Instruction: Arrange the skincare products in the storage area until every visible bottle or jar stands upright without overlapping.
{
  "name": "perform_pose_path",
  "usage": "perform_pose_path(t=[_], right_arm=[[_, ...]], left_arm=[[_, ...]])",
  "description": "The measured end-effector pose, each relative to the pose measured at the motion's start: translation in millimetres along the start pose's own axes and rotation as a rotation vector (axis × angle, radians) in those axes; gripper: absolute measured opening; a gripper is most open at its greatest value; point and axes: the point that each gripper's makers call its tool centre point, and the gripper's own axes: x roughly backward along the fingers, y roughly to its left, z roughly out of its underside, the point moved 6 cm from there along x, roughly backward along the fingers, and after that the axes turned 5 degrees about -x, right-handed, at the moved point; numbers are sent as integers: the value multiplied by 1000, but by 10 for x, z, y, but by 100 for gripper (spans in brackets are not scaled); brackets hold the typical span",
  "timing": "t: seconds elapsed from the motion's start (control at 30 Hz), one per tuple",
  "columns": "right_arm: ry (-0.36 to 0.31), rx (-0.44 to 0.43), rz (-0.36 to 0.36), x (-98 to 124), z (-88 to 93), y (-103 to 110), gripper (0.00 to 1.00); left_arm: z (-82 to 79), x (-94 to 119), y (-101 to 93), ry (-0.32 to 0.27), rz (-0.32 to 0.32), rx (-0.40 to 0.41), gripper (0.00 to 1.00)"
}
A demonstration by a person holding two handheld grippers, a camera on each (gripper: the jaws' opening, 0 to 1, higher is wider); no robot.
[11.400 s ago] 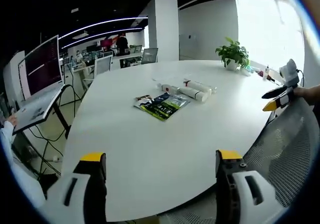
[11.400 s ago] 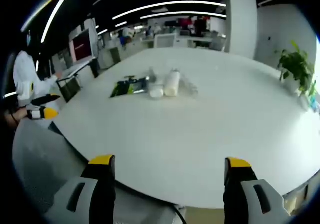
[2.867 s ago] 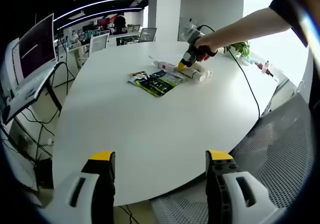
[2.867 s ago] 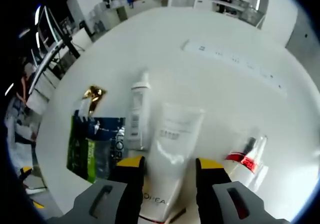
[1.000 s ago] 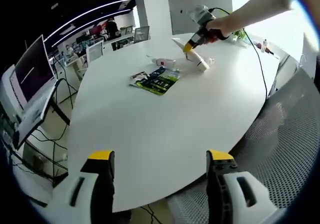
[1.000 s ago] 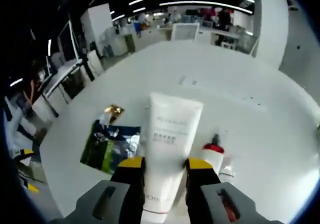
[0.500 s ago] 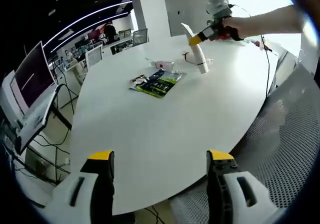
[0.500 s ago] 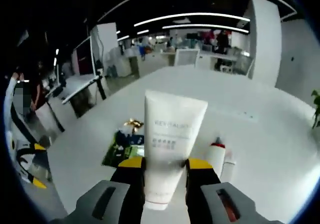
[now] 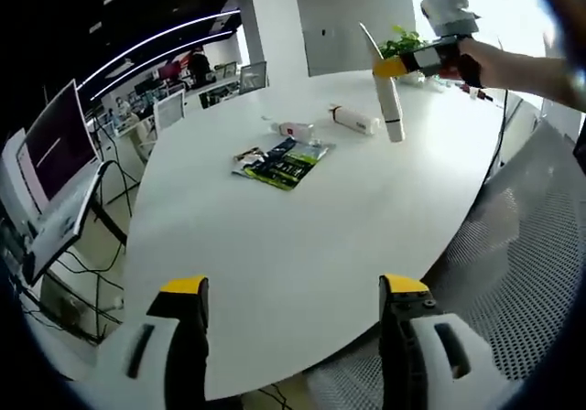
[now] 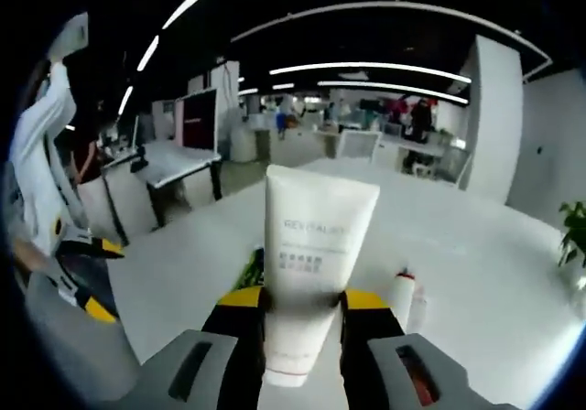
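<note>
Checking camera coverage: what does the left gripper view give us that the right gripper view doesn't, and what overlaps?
Left gripper view alone: the green and dark sachet packs lying flat, a small white red-labelled container lying beyond them, and the open left gripper over the near table edge.

Right gripper view alone: the "REVITALIFT" print on the tube, and a white monitor-topped desk behind.

Both: the white squeeze tube clamped in the right gripper, raised above the round white table; the white red-capped bottle.

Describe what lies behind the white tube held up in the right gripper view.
Behind the white tube, a red-capped bottle shows at one side and a sliver of the green sachet at the other, on the white table. The tube covers whatever lies directly behind it.
</note>
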Motion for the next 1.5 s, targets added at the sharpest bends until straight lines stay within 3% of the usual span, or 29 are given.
perform_pose_path(t=[0.4,0.53,0.6,0.7,0.8,0.9,1.0,1.03,1.17,1.27,1.37,1.5], right_arm=[[-19,-7,5,287,119,230,23],[-28,-2,8,375,201,329,23],[-25,7,10,415,245,381,23],[-16,18,10,486,328,449,23],[-15,8,13,520,407,484,23],[-13,-6,19,530,441,487,23],[-23,-15,34,564,446,485,24],[-29,-22,40,582,450,485,24],[-30,-29,38,608,488,512,24],[-36,-46,33,648,510,535,24],[-51,-56,31,689,502,550,24],[-63,-48,30,712,478,571,24]], left_arm=[[-56,47,30,-65,-21,40,71],[-108,41,-16,-89,16,26,72],[-147,45,-72,-70,47,3,72],[-288,78,-157,-85,124,1,74],[-598,121,-192,-176,184,51,74],[-1032,134,-252,-307,243,155,74],[-1321,130,-412,-371,311,184,74],[-1419,120,-516,-385,360,182,74],[-1589,86,-828,-389,503,132,71],[-1671,18,-977,-400,586,149,66],[-1735,-67,-1039,-401,607,152,54],[-1814,-114,-1070,-413,609,170,53]])
